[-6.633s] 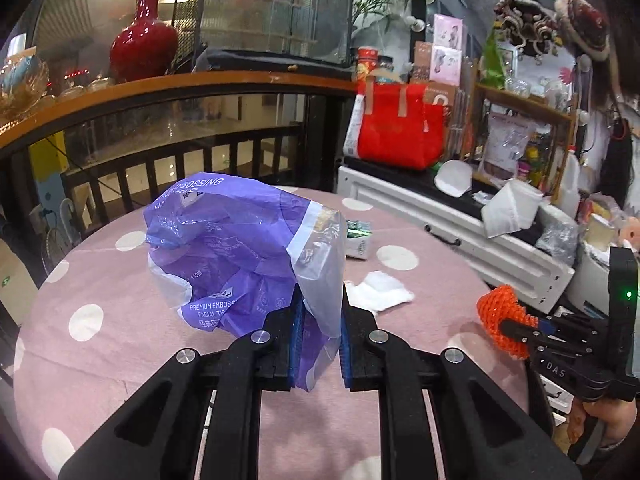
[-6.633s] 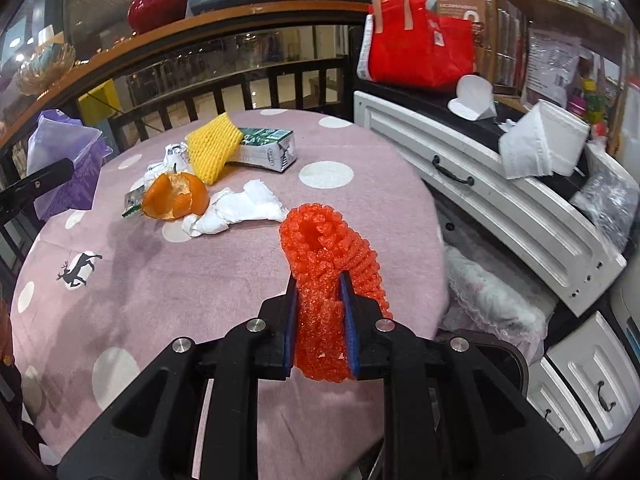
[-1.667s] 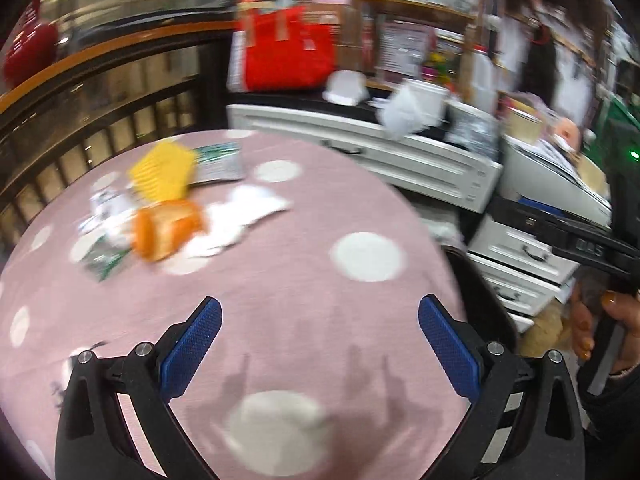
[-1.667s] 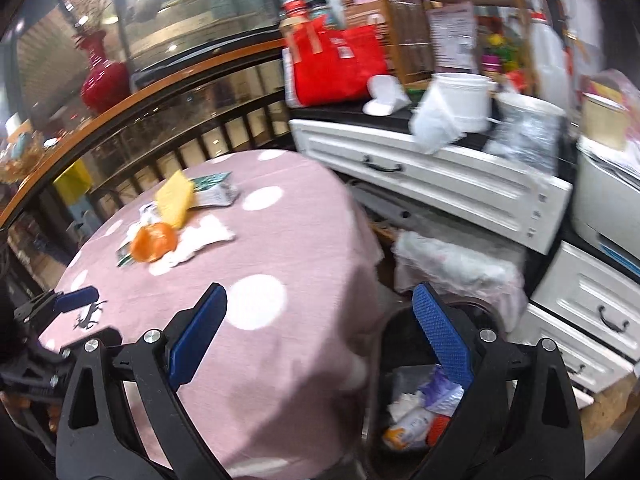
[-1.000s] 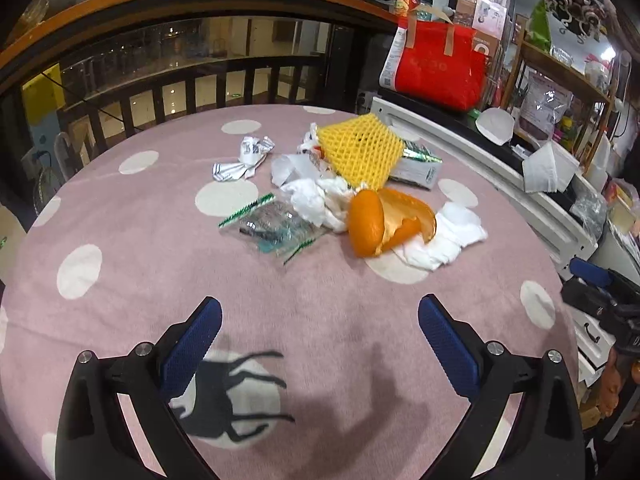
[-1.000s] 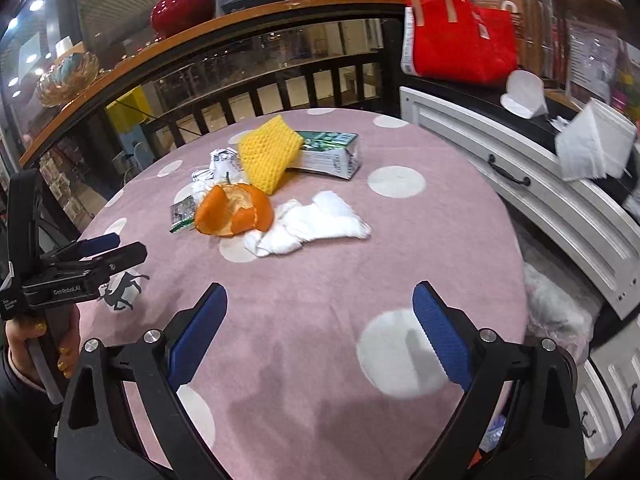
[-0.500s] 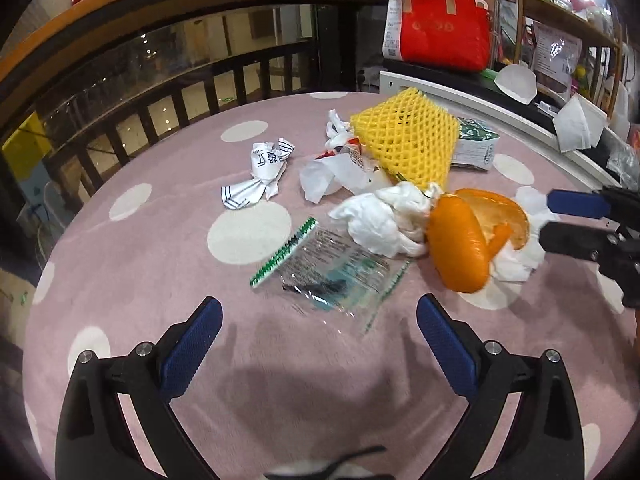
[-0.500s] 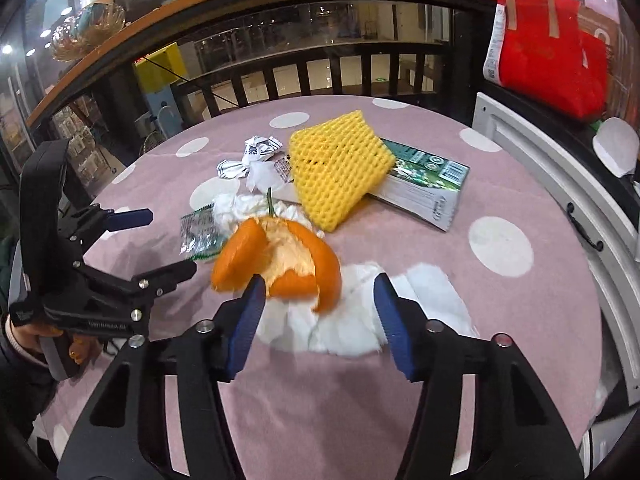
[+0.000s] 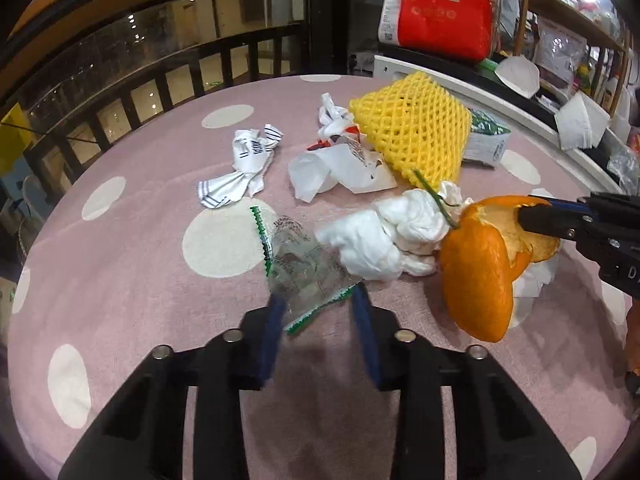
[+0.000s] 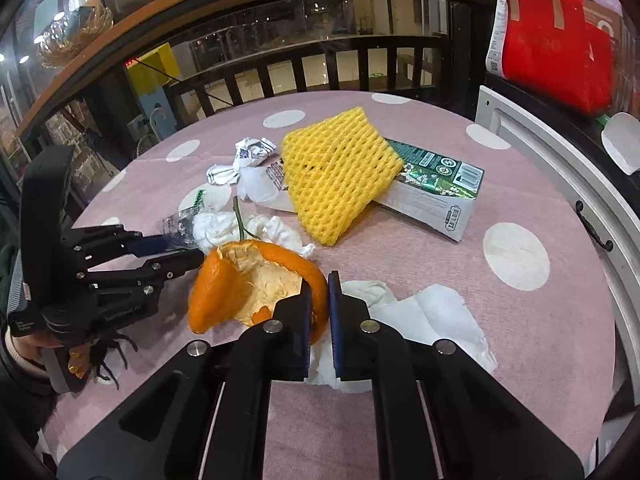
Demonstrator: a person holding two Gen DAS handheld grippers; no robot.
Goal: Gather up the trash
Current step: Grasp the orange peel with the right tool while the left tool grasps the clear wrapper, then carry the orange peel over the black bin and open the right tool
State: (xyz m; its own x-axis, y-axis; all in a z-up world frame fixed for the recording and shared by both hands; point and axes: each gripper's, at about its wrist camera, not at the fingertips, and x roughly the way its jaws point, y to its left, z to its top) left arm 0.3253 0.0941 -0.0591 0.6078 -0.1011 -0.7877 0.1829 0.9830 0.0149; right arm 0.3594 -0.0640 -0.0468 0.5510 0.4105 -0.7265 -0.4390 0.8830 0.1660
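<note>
Trash lies on a pink polka-dot round table point(image 9: 120, 280). My right gripper point(image 10: 319, 300) is shut on the rim of an orange peel point(image 10: 248, 280), which also shows in the left wrist view point(image 9: 480, 272). My left gripper point(image 9: 318, 312) is partly closed around a clear plastic wrapper point(image 9: 304, 272) with green edges, its pads point(image 9: 276, 320) still a little apart from it. White crumpled tissue point(image 9: 384, 240) lies beside the wrapper. A yellow foam net point(image 10: 340, 176) leans on a green and white carton point(image 10: 436, 188).
A crumpled striped wrapper point(image 9: 244, 168) and torn white packaging point(image 9: 336, 168) lie further back. A flat white tissue point(image 10: 432, 320) lies under the right gripper. A dark railing point(image 10: 320, 68) rings the table's far side; a white cabinet point(image 10: 560, 168) with a red bag point(image 10: 556, 36) stands to the right.
Both grippers have moved in on the trash pile. The right one has shut on the orange peel. The left one has narrowed around the clear wrapper.
</note>
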